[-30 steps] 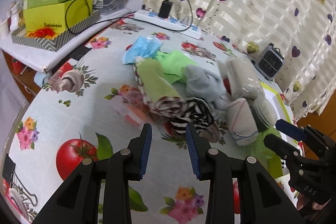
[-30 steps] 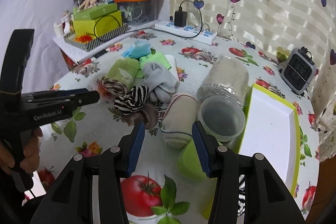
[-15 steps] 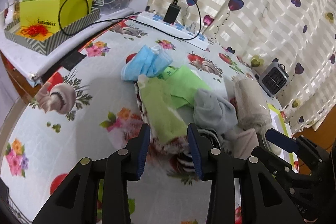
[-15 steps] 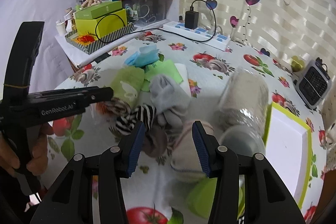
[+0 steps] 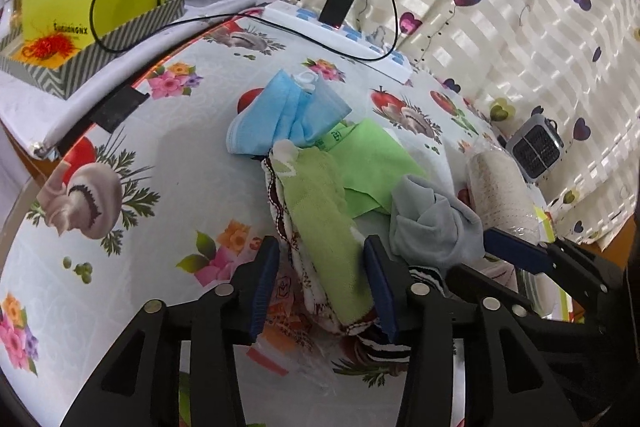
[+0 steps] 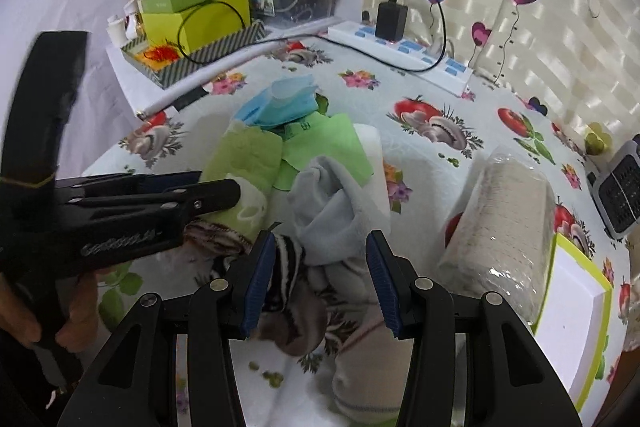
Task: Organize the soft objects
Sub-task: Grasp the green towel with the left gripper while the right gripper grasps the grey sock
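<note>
My left tool (image 5: 320, 283) has just been spreading its jaws, and they now stand apart on either side of a light green sock (image 5: 324, 227) without pressing it. My right tool (image 6: 320, 283) is parted too, over a grey sock (image 6: 332, 211) and a striped sock (image 6: 286, 267), gripping neither. These socks lie heaped in the middle of the surface (image 5: 188, 163). Crowding them are a blue face mask (image 5: 280, 115) and a green cloth (image 5: 368, 163) toward the far edge, and a wrapped beige roll (image 6: 500, 223) toward the right edge. A white tray with a green rim (image 6: 576, 311) sits at the right edge. A power strip (image 6: 408, 55) lies along the far edge.
</note>
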Tool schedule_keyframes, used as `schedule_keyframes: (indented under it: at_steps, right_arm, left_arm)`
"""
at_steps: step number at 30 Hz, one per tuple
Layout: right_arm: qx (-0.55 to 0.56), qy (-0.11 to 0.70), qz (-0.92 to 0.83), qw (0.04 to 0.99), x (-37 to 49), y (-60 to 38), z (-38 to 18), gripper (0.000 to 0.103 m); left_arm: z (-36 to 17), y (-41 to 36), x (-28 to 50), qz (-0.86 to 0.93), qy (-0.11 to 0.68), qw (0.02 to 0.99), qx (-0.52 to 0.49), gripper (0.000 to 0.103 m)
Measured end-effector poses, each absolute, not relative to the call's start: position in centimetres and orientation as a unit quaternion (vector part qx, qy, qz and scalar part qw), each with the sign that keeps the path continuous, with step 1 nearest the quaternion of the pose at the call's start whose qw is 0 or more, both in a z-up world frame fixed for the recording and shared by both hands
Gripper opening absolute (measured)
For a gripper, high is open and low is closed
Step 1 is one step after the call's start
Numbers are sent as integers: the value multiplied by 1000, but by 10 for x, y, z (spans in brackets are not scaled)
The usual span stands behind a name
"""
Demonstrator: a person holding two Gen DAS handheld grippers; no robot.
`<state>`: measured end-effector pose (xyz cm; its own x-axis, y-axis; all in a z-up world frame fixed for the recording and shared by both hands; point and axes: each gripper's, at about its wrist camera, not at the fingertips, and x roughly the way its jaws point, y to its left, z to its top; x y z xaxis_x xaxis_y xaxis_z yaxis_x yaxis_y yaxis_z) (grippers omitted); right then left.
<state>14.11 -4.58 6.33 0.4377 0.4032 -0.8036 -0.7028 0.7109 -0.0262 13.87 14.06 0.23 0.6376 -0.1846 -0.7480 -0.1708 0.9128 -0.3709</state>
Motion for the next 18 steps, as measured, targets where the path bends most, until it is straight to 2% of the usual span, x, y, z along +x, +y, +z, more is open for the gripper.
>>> schedule_keyframes:
  at_steps: [9, 10, 11, 14, 18]
  right_arm:
    - [-174, 454, 295, 823, 170, -36, 48, 48]
    - [-167, 456, 296, 823, 173, -36, 48, 48]
    - [-162, 455, 297, 824, 174, -36, 49, 47]
    - [-164, 451, 300, 825, 172, -36, 49, 30]
    - [-159, 441, 309, 827, 168, -38, 54, 23]
  left_arm:
    - [-3, 136, 149, -8, 434, 880, -193, 47]
    - [-4, 136, 150, -10, 433, 880, -194, 46]
    - [-4, 136, 151, -11, 433, 880, -195, 40]
    - [-4, 137, 151, -9, 429, 882, -194, 28]
    - [-1, 139, 147, -10, 424, 884, -198, 24]
